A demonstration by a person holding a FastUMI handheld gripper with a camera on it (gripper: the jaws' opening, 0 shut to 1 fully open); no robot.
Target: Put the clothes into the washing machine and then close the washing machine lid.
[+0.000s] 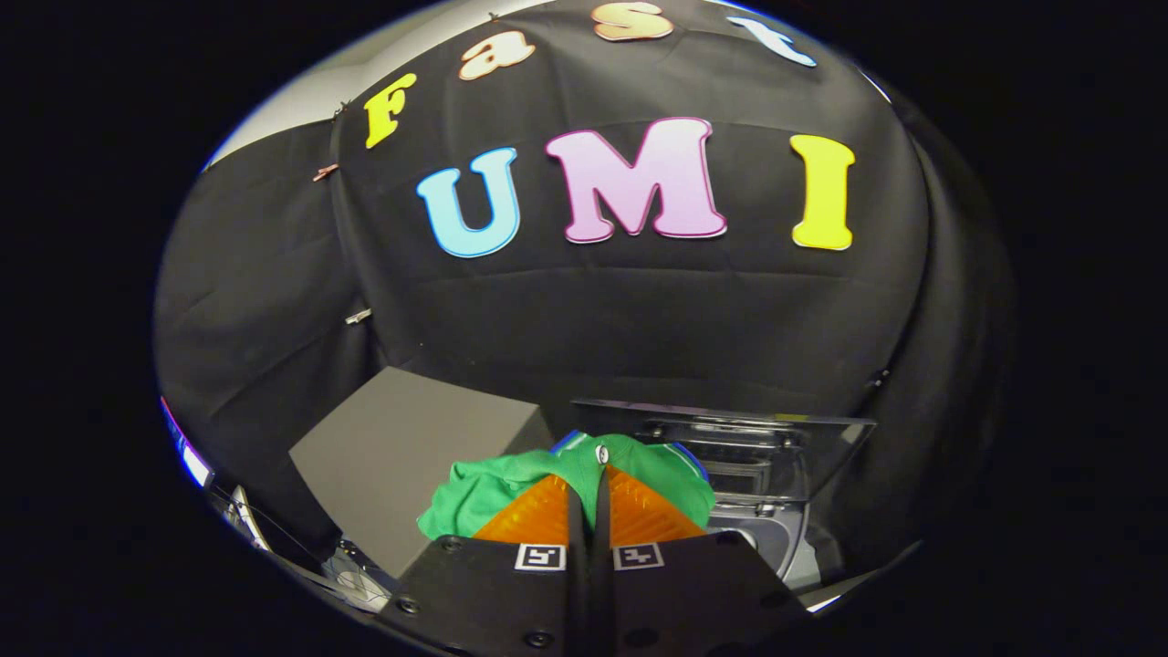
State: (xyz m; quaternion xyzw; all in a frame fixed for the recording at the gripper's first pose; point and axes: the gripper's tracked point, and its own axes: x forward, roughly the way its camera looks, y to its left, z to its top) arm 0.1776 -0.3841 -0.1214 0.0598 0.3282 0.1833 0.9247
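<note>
A plain grey box (415, 452) stands against the black cloth wall (639, 310), with small metal clips (358, 317) pinned to the cloth above it.

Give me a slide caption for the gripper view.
Gripper shut on green garment, held beside the washing machine with its clear lid raised.

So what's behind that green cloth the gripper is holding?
Behind the green garment, pinched between the closed fingers of the gripper, stands a grey box on one side and the washing machine with its clear lid raised on the other. The garment covers the machine's near edge.
</note>
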